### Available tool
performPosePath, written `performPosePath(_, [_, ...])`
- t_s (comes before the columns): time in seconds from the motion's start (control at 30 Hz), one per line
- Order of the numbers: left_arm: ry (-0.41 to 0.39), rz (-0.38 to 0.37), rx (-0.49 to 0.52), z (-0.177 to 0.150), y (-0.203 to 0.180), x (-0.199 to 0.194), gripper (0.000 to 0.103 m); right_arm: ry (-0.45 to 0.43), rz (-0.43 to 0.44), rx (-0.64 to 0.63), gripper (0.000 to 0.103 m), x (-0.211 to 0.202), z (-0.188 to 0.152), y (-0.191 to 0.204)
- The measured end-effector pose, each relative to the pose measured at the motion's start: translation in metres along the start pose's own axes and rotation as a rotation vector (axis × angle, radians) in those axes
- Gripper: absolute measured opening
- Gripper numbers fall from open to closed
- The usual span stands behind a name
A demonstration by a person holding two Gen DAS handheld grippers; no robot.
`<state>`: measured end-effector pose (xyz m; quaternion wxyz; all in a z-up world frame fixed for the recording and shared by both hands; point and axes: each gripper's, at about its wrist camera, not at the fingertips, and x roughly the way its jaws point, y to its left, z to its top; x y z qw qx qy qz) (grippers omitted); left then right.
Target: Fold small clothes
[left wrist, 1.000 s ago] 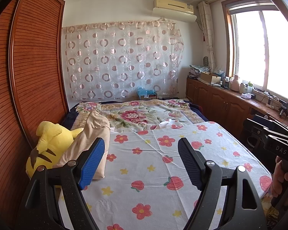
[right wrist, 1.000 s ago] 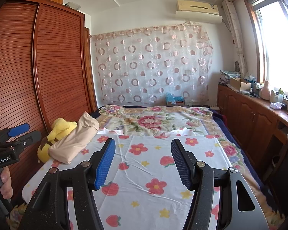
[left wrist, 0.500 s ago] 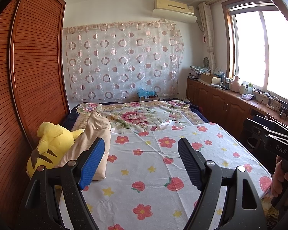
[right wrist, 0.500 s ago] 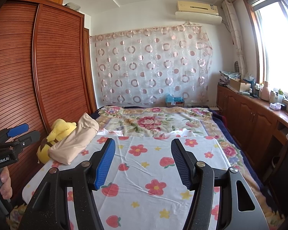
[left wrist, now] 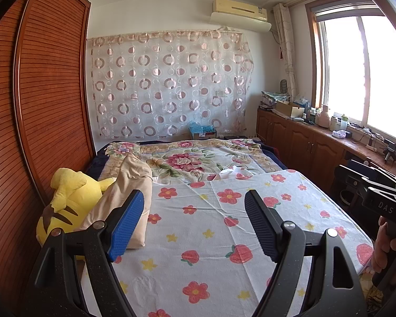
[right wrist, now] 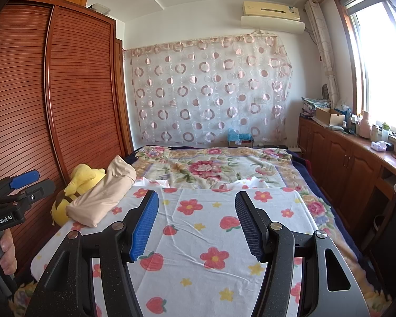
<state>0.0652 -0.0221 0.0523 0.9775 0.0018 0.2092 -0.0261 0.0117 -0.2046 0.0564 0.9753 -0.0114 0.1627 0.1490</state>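
- Two grippers hover above the white flower-and-strawberry printed bed sheet (left wrist: 211, 237): left gripper (left wrist: 194, 222) wide, empty; right gripper (right wrist: 196, 223) parted, empty.
- One beige folded garment (right wrist: 103, 195) rests at the sheet's left edge, against a yellow plush toy (left wrist: 68, 200).

grippers: 2, left gripper (left wrist: 194, 222), right gripper (right wrist: 196, 223) | yellow plush toy (left wrist: 66, 200): 1, left of both | beige pillow (left wrist: 124, 198): 1 | flowered sheet (left wrist: 211, 227): 1, ahead | air conditioner (left wrist: 239, 9): 1
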Motion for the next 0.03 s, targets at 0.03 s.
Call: performPosePath(0.03, [-0.001,0.0,0.0,-0.0004,0.0004,0.0002,0.079,0.0,-0.001,0.0,0.062,0.0004,0.0004,-0.0003])
